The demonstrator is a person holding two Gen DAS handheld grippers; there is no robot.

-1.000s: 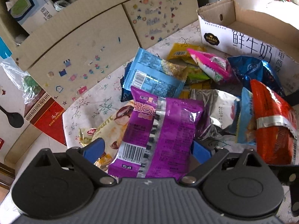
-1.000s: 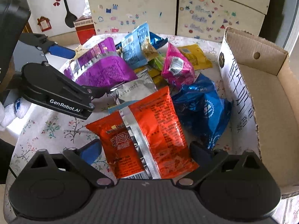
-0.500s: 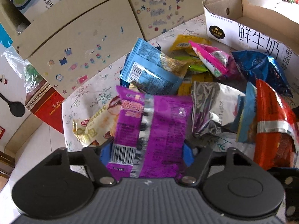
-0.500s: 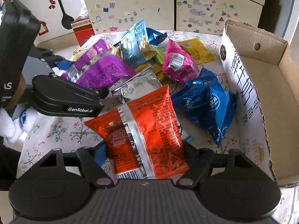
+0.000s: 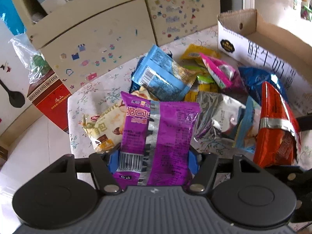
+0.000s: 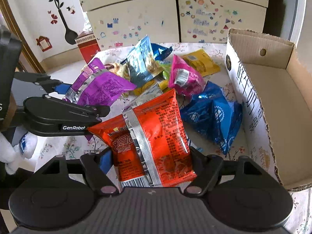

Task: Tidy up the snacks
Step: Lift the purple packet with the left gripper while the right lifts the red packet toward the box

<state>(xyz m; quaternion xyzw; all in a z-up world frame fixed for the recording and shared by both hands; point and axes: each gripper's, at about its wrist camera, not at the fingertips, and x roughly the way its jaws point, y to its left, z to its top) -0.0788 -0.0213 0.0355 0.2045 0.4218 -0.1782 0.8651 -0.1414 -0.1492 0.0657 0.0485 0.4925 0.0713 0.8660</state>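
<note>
tongs [image 6: 150, 159]: black arms, blue pads | silver rivets | white "GenRobot" lettering | white glove [image 6: 11, 152]

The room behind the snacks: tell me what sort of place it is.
Probably a home living or dining room. A floral tablecloth covers the table, children's stickers dot the cabinet, and a decal of a spoon and flowers decorates the wall.
</note>
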